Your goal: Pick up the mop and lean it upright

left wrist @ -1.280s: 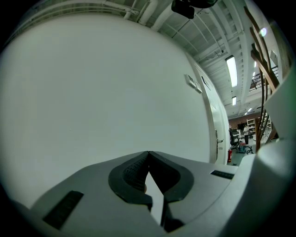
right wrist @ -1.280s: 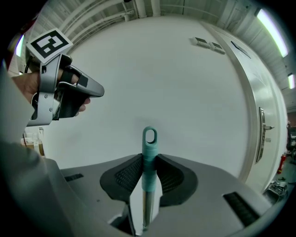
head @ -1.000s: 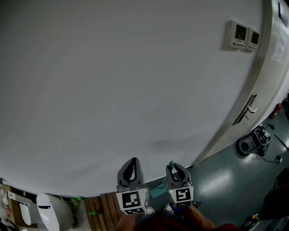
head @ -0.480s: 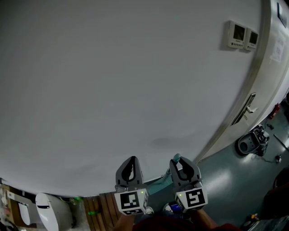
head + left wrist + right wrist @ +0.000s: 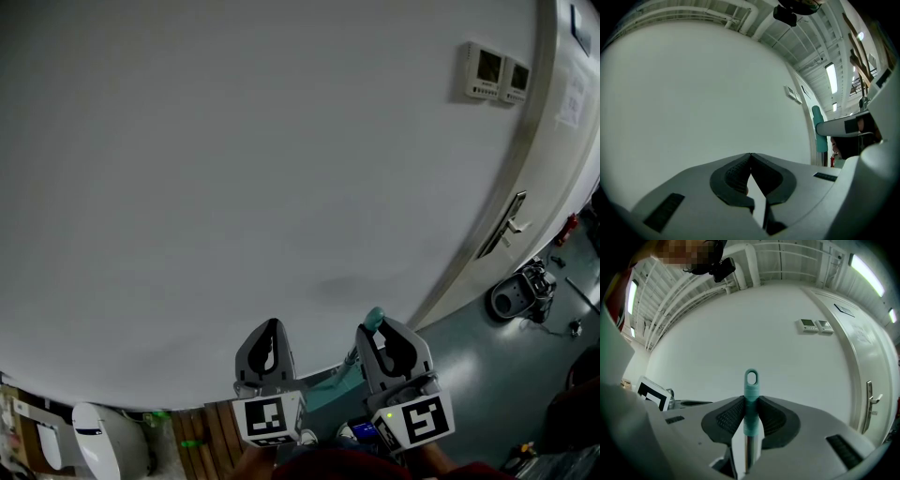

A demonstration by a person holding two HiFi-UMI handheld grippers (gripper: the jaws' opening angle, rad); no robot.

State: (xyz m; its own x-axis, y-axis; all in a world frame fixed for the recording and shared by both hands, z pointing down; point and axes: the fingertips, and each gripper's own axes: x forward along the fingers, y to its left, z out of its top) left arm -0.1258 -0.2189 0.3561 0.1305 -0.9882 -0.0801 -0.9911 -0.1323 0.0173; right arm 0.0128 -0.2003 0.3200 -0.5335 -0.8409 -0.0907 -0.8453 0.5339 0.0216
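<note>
So the right gripper [image 5: 750,401] is clamped on the one mop handle [image 5: 750,380]. Its pads squeeze the teal plastic grip just under the hang loop, the loop pokes up above the jaws, and the shiny metal shaft [image 5: 747,451] runs down below them. The handle stands pretty much upright, close in front of the big white wall [image 5: 281,141], but I honestly can't tell if it touches it. The left gripper [image 5: 750,158] sits just beside the right one, on its left. Its jaws are closed tip to tip with nothing between them, and it's clear of the mop. That makes two grippers, only one of them carrying anything. Further out, up high on the wall, there are two small control panels [image 5: 480,70] side by side. Right of those is one door [image 5: 562,169] with one lever handle [image 5: 511,225]. Down on the grey-green floor [image 5: 459,375] near the door sits one dark round machine [image 5: 520,295], too small to identify.
</note>
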